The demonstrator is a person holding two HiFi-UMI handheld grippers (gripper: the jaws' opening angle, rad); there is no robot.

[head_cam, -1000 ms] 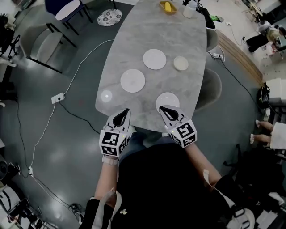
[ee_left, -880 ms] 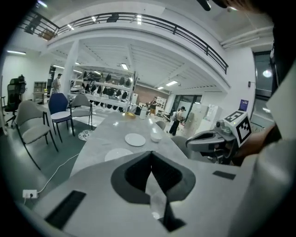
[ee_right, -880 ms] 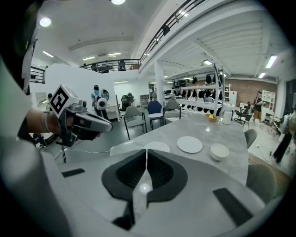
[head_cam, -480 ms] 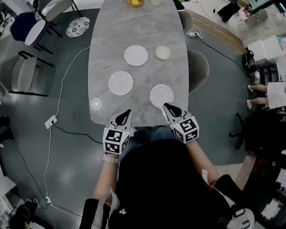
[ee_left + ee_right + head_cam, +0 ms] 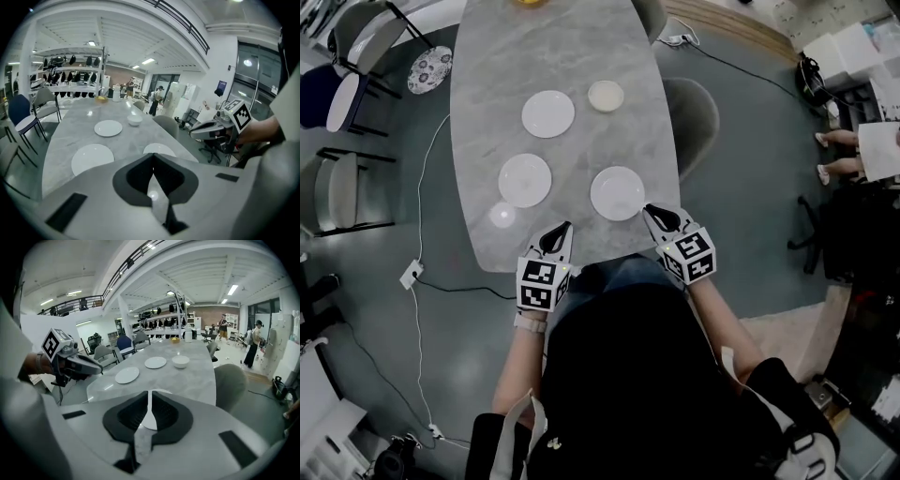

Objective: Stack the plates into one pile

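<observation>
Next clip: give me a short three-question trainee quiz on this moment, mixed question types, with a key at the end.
1. How many plates lie on the table, not counting the bowl?
2. True or false: the right gripper holds a plate.
3. Which lies nearest the right gripper?
A. the bowl
B. the near-right plate
C. the far plate

Key:
1. Three, each lying apart, none stacked.
2. False: its jaws are shut with nothing between them.
3. B
</observation>
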